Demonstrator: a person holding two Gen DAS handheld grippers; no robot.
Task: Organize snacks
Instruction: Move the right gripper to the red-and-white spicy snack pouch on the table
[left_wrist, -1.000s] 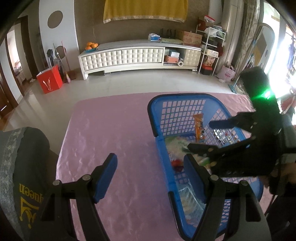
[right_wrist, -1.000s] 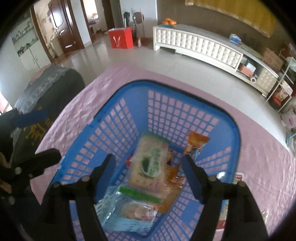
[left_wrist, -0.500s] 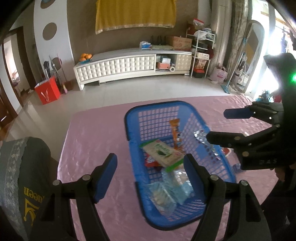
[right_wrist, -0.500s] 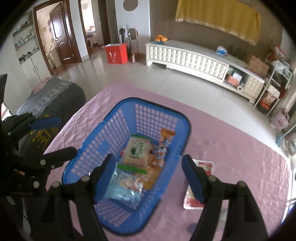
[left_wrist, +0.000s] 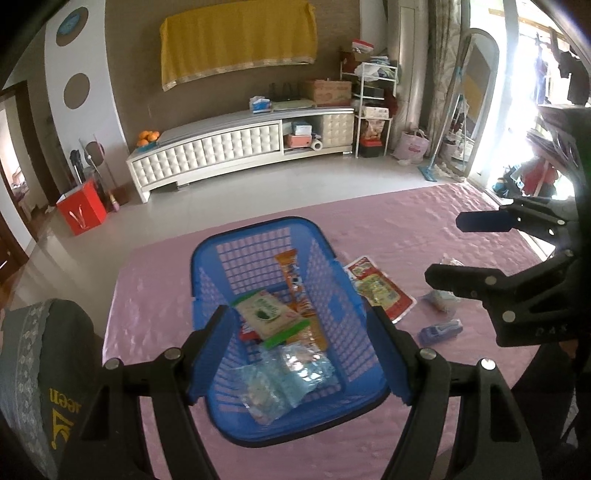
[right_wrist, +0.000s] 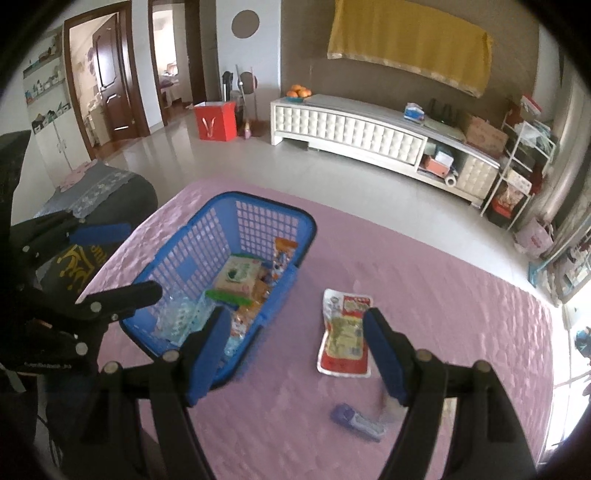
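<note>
A blue plastic basket (left_wrist: 258, 225) stands on the pink tablecloth. It holds a green-and-white packet (left_wrist: 264, 314), an orange packet (left_wrist: 291, 266) and clear blue bags (left_wrist: 280, 380). To its right on the cloth lie a red-and-yellow pouch (left_wrist: 376, 291), a small blue packet (left_wrist: 439, 330) and a small clear packet (left_wrist: 441, 297). My left gripper (left_wrist: 299, 332) hangs open and empty above the basket's near end. My right gripper (right_wrist: 297, 332) is open and empty over the cloth between the basket (right_wrist: 258, 203) and the pouch (right_wrist: 345, 332). The small blue packet (right_wrist: 354, 421) lies under its right finger.
A grey-covered chair back (left_wrist: 37, 369) stands at the table's left edge. The pink cloth (left_wrist: 406, 229) ends at the far edge, with tiled floor beyond. A white cabinet (left_wrist: 221, 147) and a red box (left_wrist: 81, 214) stand far off.
Both grippers have drawn back and up from the basket, still open. The basket looks smaller, and the loose packets beside it have come into view.
</note>
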